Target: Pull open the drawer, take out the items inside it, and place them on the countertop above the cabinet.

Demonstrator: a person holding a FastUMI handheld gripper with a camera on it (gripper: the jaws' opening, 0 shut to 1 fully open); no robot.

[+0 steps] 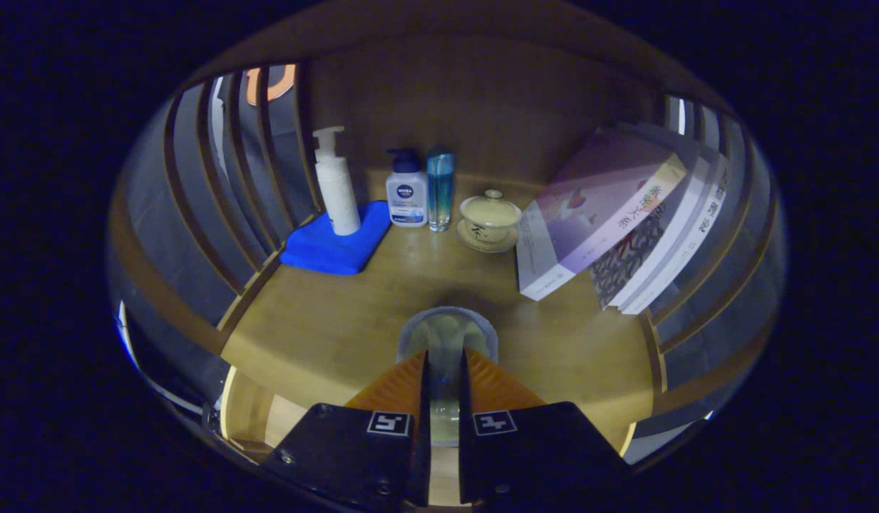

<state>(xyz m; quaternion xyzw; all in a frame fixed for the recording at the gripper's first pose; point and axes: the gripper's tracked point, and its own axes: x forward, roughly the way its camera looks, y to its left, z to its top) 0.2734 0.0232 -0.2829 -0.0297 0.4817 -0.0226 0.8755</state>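
My gripper (444, 354) hangs just above the front part of the wooden countertop (325, 335). Its two fingers stand close together, pinching the wall of a clear glass cup (446, 329). The cup's rounded, see-through body sticks out just ahead of the fingertips, low over the wood. I cannot tell whether it touches the surface. Below the counter's front edge, left of the fingers, a paler wooden part (275, 420) shows; it may be the open drawer.
At the back stand a white pump bottle (337, 184) on a folded blue cloth (336, 242), a white bottle with a blue cap (406, 191), a tall blue bottle (440, 189) and a lidded tea bowl on a saucer (490, 219). Books (610, 221) lean at the right. Slatted walls close both sides.
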